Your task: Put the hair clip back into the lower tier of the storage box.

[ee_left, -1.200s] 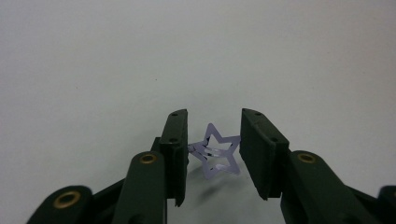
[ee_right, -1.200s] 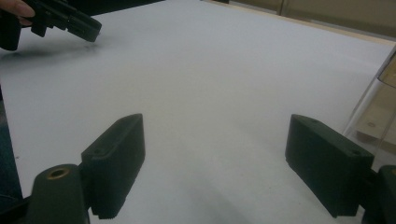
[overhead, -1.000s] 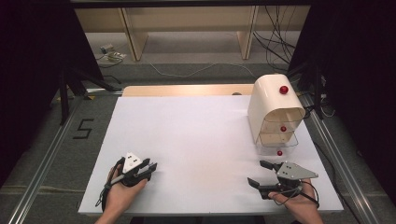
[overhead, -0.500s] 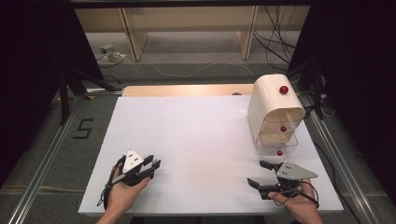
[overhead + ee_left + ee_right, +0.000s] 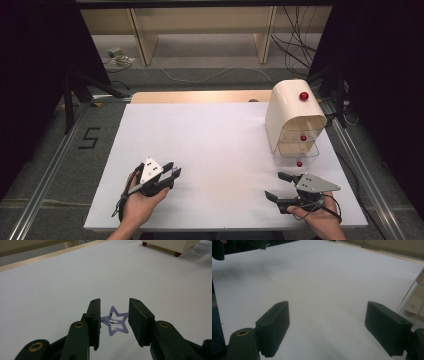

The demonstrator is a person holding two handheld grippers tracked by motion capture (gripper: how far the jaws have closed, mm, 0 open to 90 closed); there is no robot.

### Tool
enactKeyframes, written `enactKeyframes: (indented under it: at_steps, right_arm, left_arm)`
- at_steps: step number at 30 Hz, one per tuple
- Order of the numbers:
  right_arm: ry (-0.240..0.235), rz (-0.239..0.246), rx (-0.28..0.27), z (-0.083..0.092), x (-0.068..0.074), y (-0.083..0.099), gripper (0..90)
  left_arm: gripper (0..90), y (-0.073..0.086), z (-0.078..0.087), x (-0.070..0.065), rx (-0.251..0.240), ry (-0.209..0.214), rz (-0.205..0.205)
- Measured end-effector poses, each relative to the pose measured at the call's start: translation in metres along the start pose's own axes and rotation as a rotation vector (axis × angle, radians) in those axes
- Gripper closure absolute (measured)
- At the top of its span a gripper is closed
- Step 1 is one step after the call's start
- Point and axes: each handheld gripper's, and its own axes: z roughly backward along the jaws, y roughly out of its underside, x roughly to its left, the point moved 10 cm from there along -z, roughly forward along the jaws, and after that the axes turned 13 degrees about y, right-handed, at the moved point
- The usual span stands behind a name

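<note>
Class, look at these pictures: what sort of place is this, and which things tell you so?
Probably a lab or recording workspace, not a home: a bare white table on a metal-railed frame, loose cables on the floor behind, and a taped number marker beside the table.

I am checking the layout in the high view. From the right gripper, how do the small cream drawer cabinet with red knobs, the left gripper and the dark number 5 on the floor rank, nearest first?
1. Small cream drawer cabinet with red knobs, just beyond the right gripper.
2. Left gripper, across the white table, near its left front.
3. Dark number 5 on the floor, off the table's left edge.
</note>
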Motion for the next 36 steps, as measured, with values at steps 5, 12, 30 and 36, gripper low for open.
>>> enactKeyframes:
  at_steps: [5,12,30,36]
  right_arm:
    - [0.001,-0.005,-0.001,0.0,0.0,0.0,20.4]
    - [-0.002,-0.005,-0.002,0.0,0.001,0.0,20.5]
    - [-0.005,0.007,-0.008,0.0,0.001,-0.001,20.5]
    - [-0.005,0.01,-0.008,0.0,0.001,0.0,20.5]
  left_arm:
    - [62.7,-0.004,-0.003,-0.004,-0.006,0.007,-0.009]
    - [62.7,-0.008,-0.007,-0.008,-0.007,0.016,-0.022]
    - [62.7,-0.021,-0.02,-0.019,-0.014,0.044,-0.049]
    - [62.7,-0.028,-0.026,-0.024,-0.022,0.056,-0.059]
